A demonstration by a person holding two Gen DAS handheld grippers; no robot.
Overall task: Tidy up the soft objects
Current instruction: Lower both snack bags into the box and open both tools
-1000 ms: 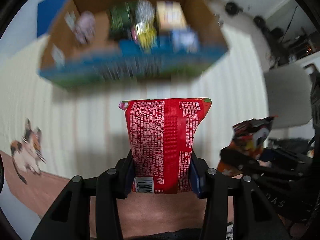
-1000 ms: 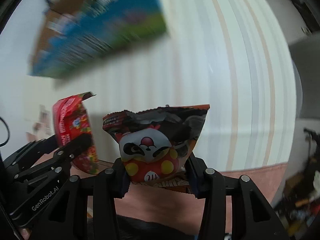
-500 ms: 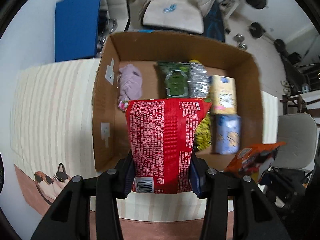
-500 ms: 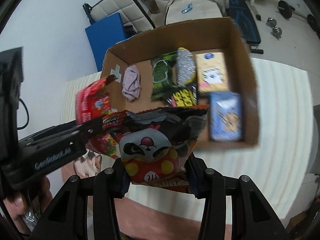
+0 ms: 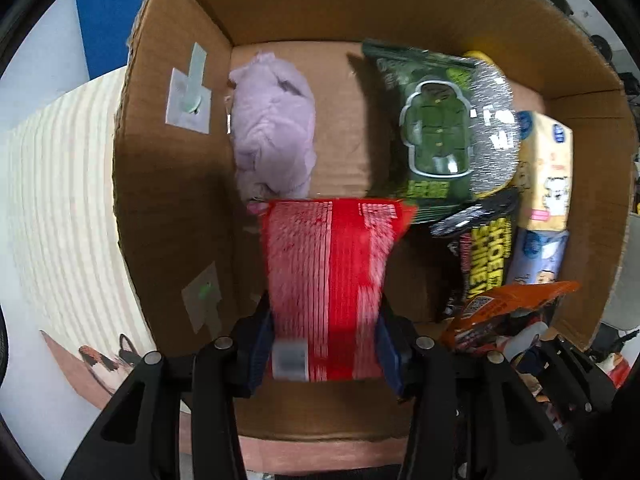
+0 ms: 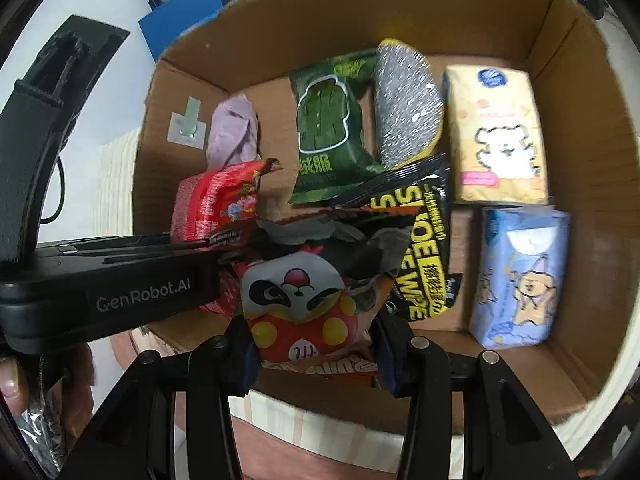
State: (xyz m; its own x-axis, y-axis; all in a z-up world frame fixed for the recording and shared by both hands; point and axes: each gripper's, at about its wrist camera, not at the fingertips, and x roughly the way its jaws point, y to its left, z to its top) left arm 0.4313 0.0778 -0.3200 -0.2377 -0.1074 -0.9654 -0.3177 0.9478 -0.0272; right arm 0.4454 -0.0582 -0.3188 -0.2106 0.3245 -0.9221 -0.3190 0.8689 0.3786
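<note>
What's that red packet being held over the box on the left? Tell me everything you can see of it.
The red packet is a soft, crinkly plastic snack bag, puffed like a pillow, with dense white small print and a white barcode patch near its lower end. Its other face, seen from the right wrist view, shows colourful pictures. The left gripper pinches it at its lower end, one blue pad pressing each side, so it sticks out over the open cardboard box, in front of the lilac plush. It looks blurred.

Red snack bag upright, panda snack bag alongside, over cardboard box.
</note>
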